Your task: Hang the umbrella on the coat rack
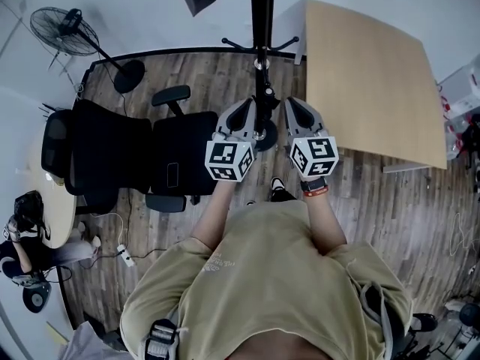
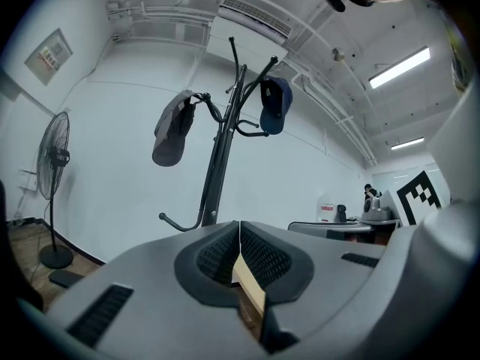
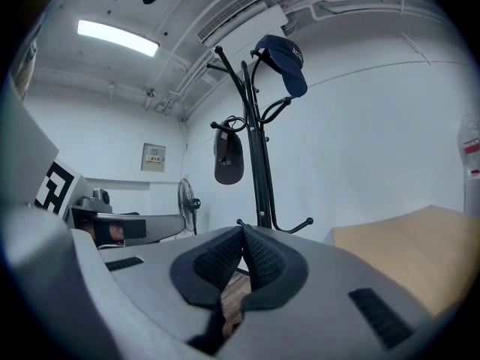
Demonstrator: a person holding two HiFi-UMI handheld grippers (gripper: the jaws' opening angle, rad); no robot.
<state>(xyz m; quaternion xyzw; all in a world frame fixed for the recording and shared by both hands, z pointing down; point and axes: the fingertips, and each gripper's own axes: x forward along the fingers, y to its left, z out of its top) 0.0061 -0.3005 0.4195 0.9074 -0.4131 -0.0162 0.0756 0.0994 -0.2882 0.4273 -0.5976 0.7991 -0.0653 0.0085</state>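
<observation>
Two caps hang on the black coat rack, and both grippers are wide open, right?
Not quite. The grey cap and the blue cap do hang on the coat rack, but the left gripper and right gripper are shut, jaws together on nothing, as each gripper view shows.

The left gripper (image 1: 250, 105) and right gripper (image 1: 289, 103) were held side by side, with the pole of the coat rack (image 1: 262, 21) between their tips. A black chair (image 1: 127, 156) stood left of the left gripper, a wooden table (image 1: 375, 73) right of the right.
</observation>
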